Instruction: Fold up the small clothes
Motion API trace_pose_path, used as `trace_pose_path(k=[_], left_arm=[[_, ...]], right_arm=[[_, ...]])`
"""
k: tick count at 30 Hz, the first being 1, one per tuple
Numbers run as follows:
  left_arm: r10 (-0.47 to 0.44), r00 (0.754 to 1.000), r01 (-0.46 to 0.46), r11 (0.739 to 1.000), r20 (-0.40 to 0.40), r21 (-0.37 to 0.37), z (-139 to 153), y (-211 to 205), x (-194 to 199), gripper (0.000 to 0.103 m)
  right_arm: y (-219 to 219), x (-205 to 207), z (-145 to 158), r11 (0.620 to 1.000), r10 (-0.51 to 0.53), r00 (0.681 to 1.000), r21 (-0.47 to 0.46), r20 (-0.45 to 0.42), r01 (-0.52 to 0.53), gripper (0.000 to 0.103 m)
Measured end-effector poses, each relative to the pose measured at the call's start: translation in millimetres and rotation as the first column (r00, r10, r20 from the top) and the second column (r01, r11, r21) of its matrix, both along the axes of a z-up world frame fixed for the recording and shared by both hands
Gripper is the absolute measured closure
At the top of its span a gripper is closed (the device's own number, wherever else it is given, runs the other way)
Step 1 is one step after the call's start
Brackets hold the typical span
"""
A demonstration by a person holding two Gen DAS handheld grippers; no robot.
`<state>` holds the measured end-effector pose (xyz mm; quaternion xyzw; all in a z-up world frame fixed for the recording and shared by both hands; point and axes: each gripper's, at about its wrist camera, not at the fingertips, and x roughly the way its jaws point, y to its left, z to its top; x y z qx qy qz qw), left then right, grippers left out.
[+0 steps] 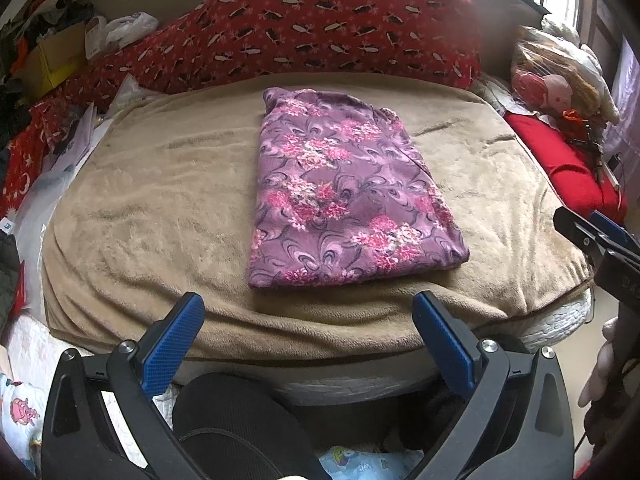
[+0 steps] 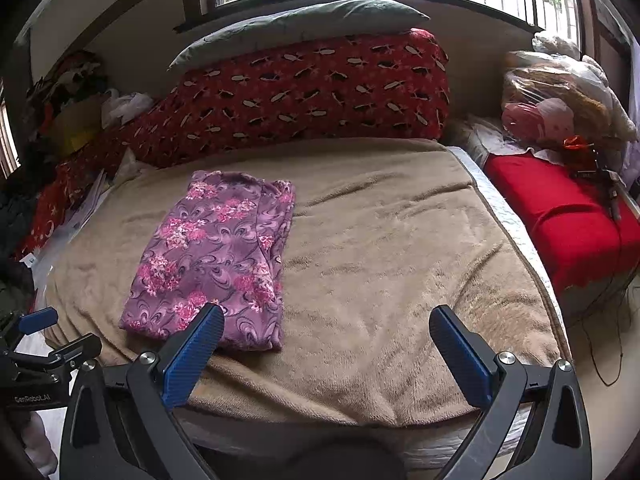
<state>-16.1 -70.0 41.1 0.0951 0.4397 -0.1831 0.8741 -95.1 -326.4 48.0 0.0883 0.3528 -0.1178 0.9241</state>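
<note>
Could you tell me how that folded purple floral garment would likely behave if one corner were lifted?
The purple floral garment looks soft and layered, so it would probably droop and unfold. It seems light. On the plush tan blanket, it would likely drag, not slide.

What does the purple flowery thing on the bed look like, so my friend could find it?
Look at the big tan blanket covering the bed, in front of the long red pillow. In its middle lies the purple garment, folded into a flat rectangle. It is the only thing lying on the blanket, and the only one with pink flowers on purple swirls.
</note>
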Motion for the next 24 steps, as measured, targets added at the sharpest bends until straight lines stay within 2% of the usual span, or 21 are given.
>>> trace_pose_path(k=[5, 11, 17, 24], left_arm=[[-0.050, 0.999, 0.048, 0.997, -0.021, -0.068, 6.8, -2.3, -5.2, 0.000], [-0.034, 0.999, 0.034, 0.999, -0.007, -0.038, 3.8, -7.2, -9.2, 0.000], [-0.052, 0.998, 0.049, 0.997, -0.038, -0.063, 3.9, -8.4, -8.2, 0.000], [-0.037, 0.999, 0.035, 0.997, -0.013, -0.075, 4.0, -5.4, -6.2, 0.000]], right_arm=[[-1.9, -2.0, -1.6, 1.000, -0.007, 1.000, 0.015, -0.004, 0.007, 0.000], [-4.6, -3.1, -1.3, 1.000, -0.014, 1.000, 0.015, -0.004, 0.014, 0.000], [-6.1, -2.8, -3.3, 0.999, -0.024, 1.000, 0.028, -0.014, 0.024, 0.000], [-6.8, -1.6, -4.4, 0.999, -0.027, 0.999, 0.032, -0.020, 0.027, 0.000]])
